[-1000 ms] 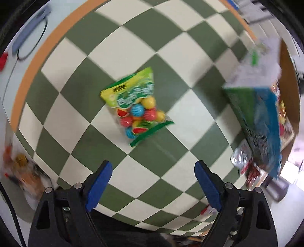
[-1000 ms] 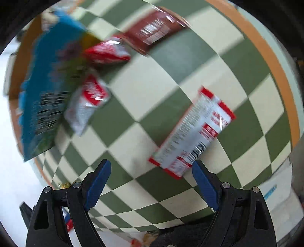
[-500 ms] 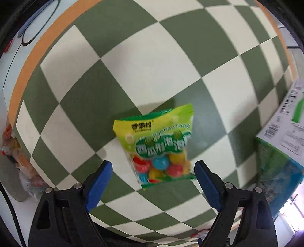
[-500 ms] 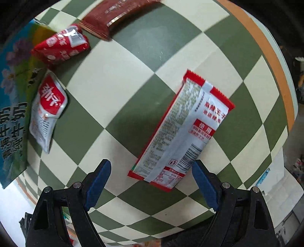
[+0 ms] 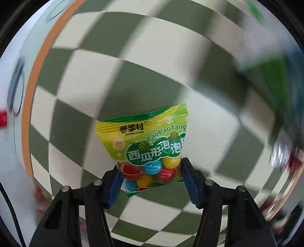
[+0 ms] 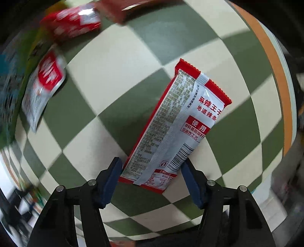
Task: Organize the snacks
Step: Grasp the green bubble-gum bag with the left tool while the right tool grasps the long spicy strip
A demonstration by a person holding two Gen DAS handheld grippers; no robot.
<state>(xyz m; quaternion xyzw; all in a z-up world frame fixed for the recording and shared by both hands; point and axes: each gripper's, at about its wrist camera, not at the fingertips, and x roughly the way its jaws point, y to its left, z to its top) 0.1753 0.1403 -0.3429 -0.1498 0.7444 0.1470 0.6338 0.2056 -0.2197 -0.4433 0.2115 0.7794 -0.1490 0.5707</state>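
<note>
A green and yellow bag of coloured gum balls (image 5: 150,144) sits between the blue pads of my left gripper (image 5: 151,176), which is shut on its lower end. A long red and white snack packet (image 6: 172,129) sits with its near end between the pads of my right gripper (image 6: 152,172), which is shut on it. Both are over a green and cream checkered cloth (image 5: 79,79).
In the right wrist view, two small red and silver packets (image 6: 43,89) (image 6: 74,24) and a dark red packet (image 6: 133,7) lie at the upper left. A blurred blue-green box (image 5: 281,83) stands on the right in the left wrist view. The cloth has an orange border (image 6: 275,62).
Both grippers have come down onto their snacks and closed from wide open. The left one now grips the gum ball bag, the right one the red and white packet.
</note>
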